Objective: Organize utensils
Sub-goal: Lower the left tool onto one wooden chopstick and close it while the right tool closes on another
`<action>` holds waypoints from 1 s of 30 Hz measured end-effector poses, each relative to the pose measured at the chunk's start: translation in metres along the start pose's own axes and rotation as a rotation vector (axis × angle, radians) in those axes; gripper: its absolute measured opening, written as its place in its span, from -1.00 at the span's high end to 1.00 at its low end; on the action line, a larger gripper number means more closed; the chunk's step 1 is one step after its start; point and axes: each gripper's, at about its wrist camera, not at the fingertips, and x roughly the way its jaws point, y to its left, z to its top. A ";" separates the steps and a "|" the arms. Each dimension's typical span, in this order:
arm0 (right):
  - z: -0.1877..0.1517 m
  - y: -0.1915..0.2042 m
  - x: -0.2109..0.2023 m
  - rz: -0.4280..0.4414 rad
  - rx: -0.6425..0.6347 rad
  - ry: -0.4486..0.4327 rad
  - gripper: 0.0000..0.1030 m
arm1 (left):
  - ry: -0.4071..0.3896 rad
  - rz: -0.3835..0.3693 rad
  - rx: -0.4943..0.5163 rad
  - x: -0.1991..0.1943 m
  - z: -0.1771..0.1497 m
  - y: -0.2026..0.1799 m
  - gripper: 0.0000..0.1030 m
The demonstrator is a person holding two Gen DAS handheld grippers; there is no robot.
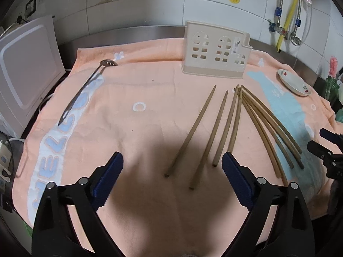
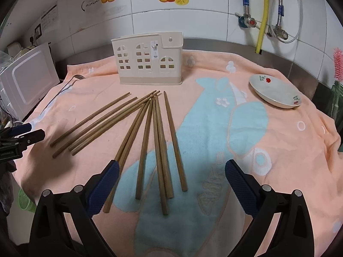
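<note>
Plainly, both the left gripper and right gripper gape wide, empty; the chopsticks look light, stiff, slippery, best pinched mid-shaft

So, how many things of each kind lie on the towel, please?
Chopsticks: 10
Slotted spoon: 1
Utensil holder: 1
Small dish: 1
Total: 13
</note>
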 end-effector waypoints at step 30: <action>0.005 -0.015 0.043 0.073 0.005 0.080 0.45 | 0.091 -0.147 0.069 0.051 0.004 0.001 0.70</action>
